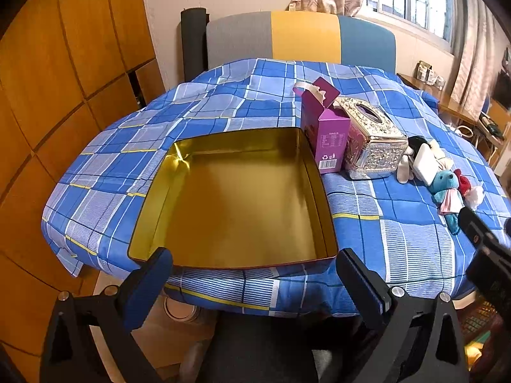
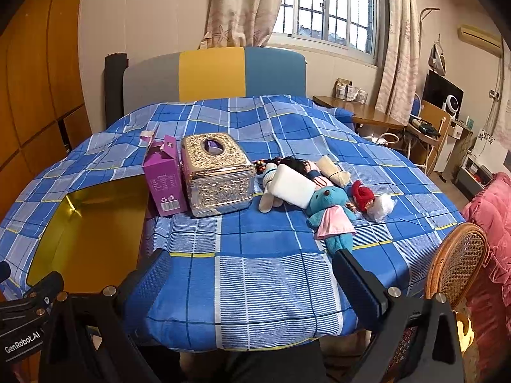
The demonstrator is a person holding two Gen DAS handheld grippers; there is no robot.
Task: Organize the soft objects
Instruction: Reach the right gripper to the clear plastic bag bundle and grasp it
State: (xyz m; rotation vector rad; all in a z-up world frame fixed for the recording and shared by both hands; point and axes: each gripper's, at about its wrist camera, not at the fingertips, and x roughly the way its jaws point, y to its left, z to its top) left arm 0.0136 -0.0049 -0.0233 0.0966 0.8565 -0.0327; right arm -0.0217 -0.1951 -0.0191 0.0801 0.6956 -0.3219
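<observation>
An empty gold tin box [image 1: 236, 201] lies open on the blue checked cloth; its edge shows in the right wrist view [image 2: 89, 223]. A heap of soft toys lies to its right: a blue teddy in a pink dress [image 2: 333, 214], a white pad [image 2: 293, 190], a white plush toy [image 2: 268, 188], a small red doll [image 2: 362, 196] and a white fluffy ball [image 2: 381, 206]. The teddy also shows in the left wrist view [image 1: 447, 191]. My left gripper [image 1: 254, 271] is open and empty at the tin's near edge. My right gripper [image 2: 252, 274] is open and empty, just short of the teddy.
A purple carton [image 2: 164, 178] and an ornate silver tissue box [image 2: 217, 174] stand between the tin and the toys. A wicker chair back [image 2: 456, 261] stands at the table's right edge. A striped headboard [image 2: 214, 73] is behind the table.
</observation>
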